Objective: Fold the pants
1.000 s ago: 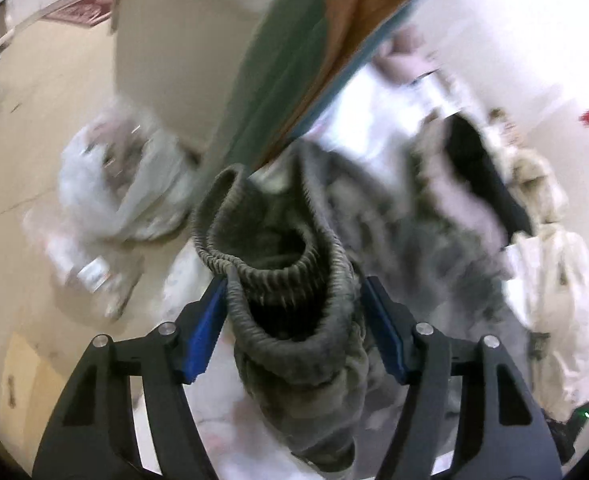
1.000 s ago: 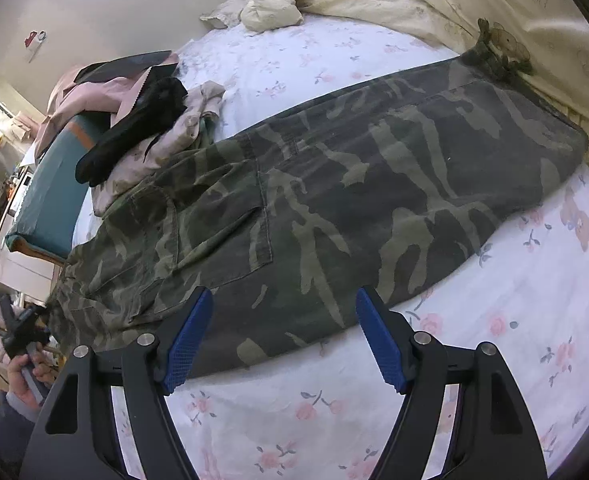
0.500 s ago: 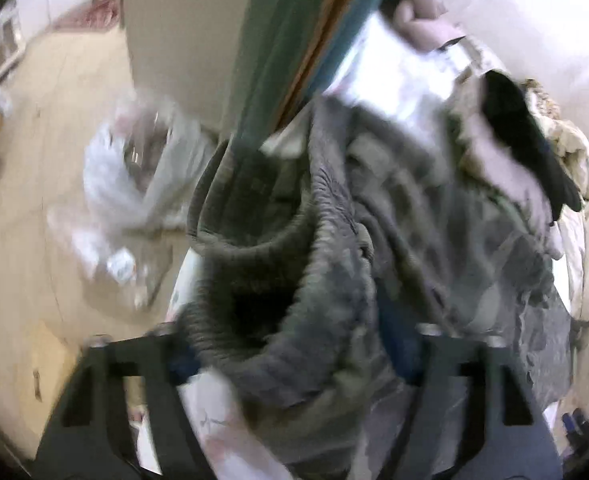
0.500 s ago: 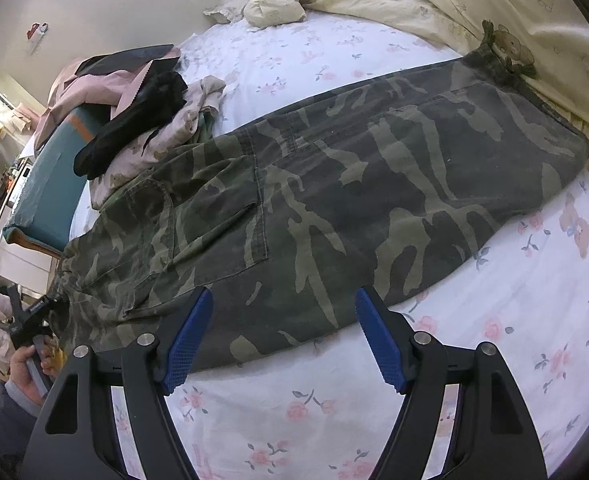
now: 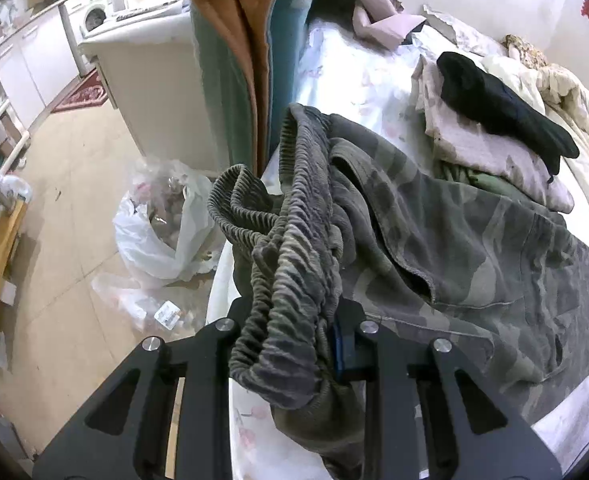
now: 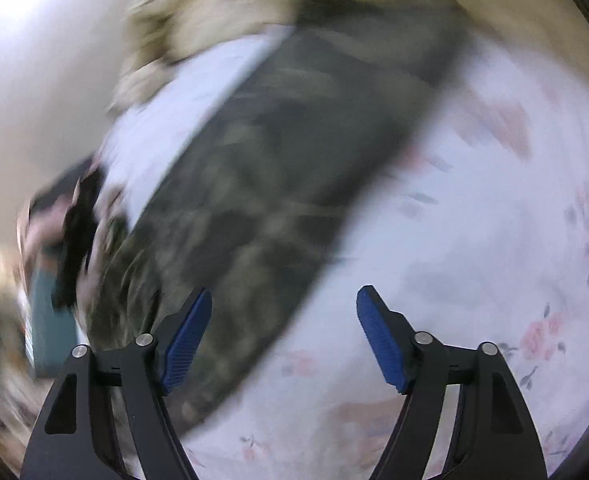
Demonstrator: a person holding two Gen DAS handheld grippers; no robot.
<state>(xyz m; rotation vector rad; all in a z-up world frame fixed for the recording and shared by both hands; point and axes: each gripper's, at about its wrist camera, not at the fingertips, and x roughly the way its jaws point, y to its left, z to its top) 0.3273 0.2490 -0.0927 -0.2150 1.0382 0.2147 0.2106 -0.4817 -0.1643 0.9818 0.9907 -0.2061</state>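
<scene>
Camouflage pants lie spread along a floral bed sheet. In the left wrist view my left gripper is shut on the pants' ribbed elastic waistband, which bunches up between the fingers at the bed's edge. In the right wrist view the picture is blurred; the pants run diagonally across the sheet. My right gripper is open and empty, above the sheet beside the pants' near edge.
A pile of pale clothes with a black garment lies on the bed beyond the pants. A teal and brown headboard stands at the bed's end. A white plastic bag lies on the floor. Cream bedding is bunched at the far side.
My left gripper closed on the waistband and lifted it toward the bed. My right gripper swung quickly, so its view turned and blurred; it stays open.
</scene>
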